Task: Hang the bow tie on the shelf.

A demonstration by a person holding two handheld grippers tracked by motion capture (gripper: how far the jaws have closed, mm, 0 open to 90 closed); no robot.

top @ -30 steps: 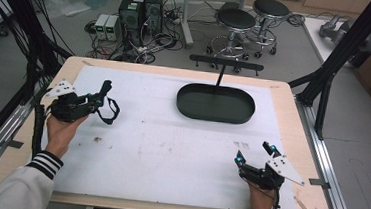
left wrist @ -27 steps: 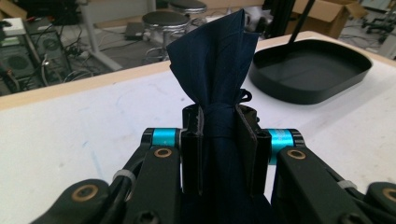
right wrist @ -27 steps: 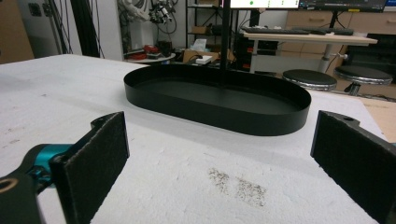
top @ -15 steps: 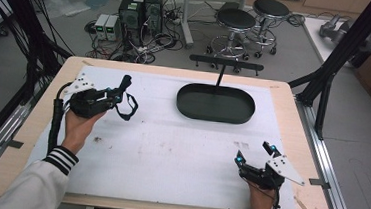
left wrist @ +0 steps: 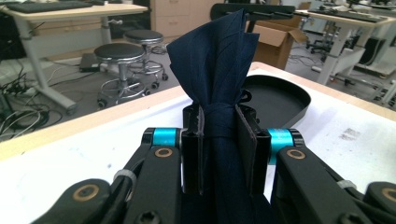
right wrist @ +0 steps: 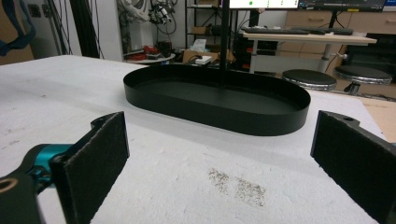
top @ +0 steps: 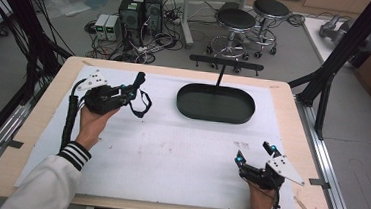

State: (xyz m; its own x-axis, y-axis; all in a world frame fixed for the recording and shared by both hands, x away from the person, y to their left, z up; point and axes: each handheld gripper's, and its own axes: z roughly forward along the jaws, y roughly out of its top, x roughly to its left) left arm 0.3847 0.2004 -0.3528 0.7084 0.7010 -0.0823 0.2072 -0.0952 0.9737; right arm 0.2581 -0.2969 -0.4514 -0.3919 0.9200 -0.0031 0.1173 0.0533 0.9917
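Left tool (top: pixel 136 82) at 10 o'clock on the worktop (top: pixel 40 138), jaws clamped narrow on a bunched navy cloth (left wrist: pixel 218 70); fabric fans out past the jaws, held clear of the surface, likely for carrying. Its jaws point toward the black oval tray (top: pixel 216 103) at 1 o'clock, the probable drop target. Right tool (top: pixel 256 154) at 5 o'clock, jaws wide, holding nothing, parked out of the path.
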